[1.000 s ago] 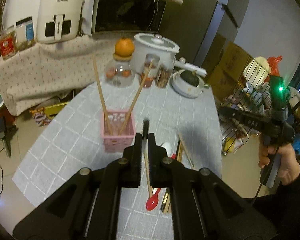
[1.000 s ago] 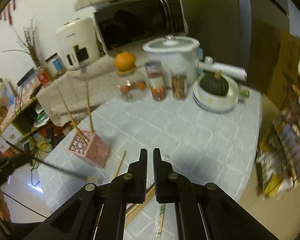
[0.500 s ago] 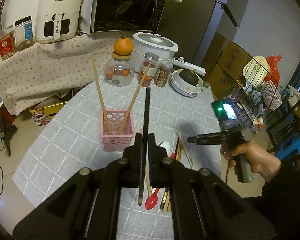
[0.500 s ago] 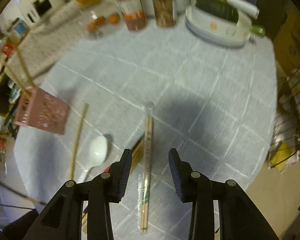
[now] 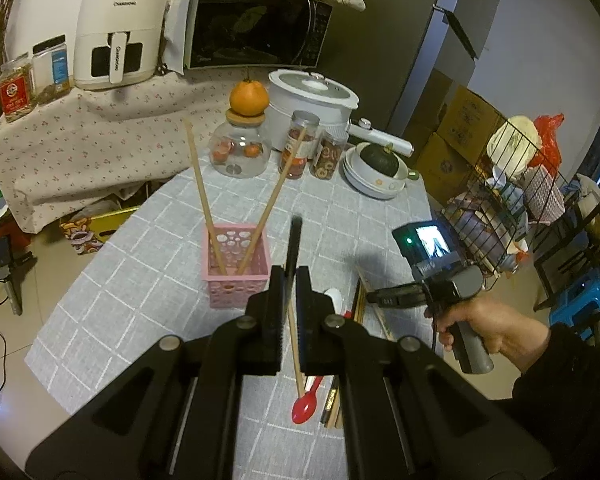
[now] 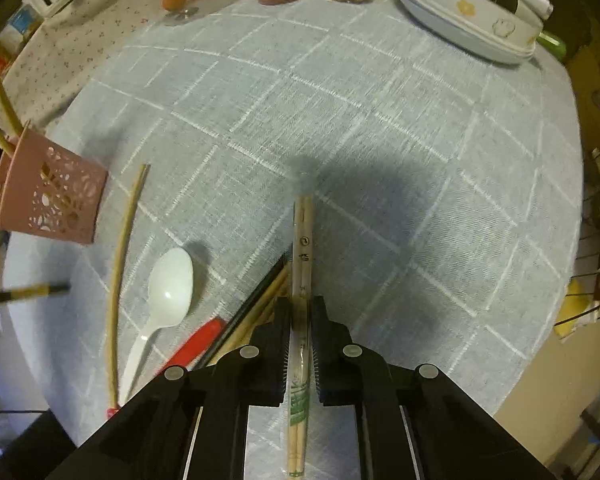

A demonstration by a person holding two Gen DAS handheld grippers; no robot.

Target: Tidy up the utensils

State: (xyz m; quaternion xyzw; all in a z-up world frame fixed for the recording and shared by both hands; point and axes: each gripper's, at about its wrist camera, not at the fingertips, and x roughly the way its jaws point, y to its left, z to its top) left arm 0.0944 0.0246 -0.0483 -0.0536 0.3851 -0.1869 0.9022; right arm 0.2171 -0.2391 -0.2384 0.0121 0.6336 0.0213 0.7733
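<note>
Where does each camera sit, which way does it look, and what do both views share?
Left wrist: on the left tongs, shut on a black chopstick, facing the pink basket; the person's right hand shows.
Right wrist: on the right tongs, shut on wrapped chopsticks, looking down at the tablecloth.
Shared: basket, white spoon, stacked plates.

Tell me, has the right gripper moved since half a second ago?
Yes. The right gripper has come down toward the tablecloth and closed: the wrapped chopsticks, earlier lying between its open jaws, are now clamped between them.
</note>
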